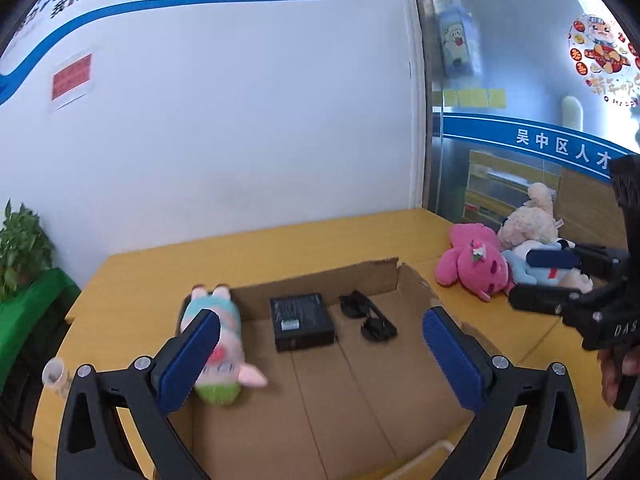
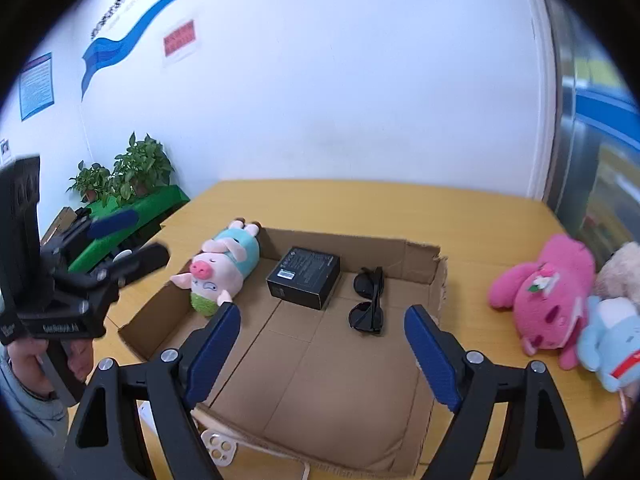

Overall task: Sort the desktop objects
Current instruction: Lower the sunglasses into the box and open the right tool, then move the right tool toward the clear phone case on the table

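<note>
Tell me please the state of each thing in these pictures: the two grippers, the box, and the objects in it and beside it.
Left gripper: open, empty.
Right gripper: open, empty.
Cardboard box: open on top, rim torn.
Pig plush: lying in the box, at its left wall.
Black box: closed, lying flat in the box.
Sunglasses: folded, in the box.
Pink plush: lying on the table, outside the box.
Blue plush: on the table, beside the pink plush.

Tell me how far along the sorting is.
Done: the pig toy, black box and sunglasses lie in the cardboard tray. In hand: nothing; left gripper and right gripper are open and empty. Left: the pink toy, blue toy and cream toy remain on the table.
</note>
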`<state>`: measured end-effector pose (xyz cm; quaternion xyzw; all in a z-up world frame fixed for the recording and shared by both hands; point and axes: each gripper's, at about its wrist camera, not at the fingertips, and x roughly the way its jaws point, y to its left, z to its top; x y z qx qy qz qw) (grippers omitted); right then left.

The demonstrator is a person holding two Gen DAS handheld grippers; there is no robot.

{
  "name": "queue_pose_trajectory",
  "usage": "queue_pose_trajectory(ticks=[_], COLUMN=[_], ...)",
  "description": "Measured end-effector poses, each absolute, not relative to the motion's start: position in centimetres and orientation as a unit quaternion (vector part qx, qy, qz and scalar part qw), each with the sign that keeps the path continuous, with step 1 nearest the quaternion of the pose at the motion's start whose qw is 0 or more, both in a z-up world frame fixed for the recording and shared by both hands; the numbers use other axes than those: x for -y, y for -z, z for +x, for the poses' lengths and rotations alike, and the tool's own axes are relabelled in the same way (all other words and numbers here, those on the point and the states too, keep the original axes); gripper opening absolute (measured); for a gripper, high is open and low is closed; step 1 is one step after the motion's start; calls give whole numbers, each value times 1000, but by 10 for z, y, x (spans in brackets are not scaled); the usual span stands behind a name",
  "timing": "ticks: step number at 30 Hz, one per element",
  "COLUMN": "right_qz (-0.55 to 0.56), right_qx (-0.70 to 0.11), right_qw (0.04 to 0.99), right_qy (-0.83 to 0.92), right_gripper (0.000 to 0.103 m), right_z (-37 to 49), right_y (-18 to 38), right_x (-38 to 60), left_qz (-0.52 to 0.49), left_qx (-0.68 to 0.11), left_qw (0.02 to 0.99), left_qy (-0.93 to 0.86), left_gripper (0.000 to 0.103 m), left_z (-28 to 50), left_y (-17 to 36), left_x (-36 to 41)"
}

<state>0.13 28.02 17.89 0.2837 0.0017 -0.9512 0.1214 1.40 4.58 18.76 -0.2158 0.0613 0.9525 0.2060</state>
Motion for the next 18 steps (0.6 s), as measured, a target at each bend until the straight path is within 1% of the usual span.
queue_pose_trajectory(ticks=[1,2,5,10,13,18], right_qz=[280,278,285,300,301,297], right_qx=[-10,-19,-37,-30,-26,-47], right_qw=[115,106,90,87,74,46], right_qy=[953,955,954,949,951,953], right_gripper=[94,102,103,103,103,103], right_z=[12,22,43,68,75,79], right_y=[-181,-179,-171,-153,-142,-127], right_x=[-273,-267,-257,-245,-241,-230], left_qz=[-213,-210,-204,-205,-199,-229], left_qx=[-60,-57,-43,-49,-45,-65], left_qw=[198,189,175,161,155,148], left_qy=[-955,-957,-962,-964,-967,-960], left_gripper=[103,103,103,103,103,103], left_z=[24,33,53,72,78,81], left_y=[-188,-189,-189,-179,-163,-133], left_x=[-40,-32,-16,-8,-5,-5])
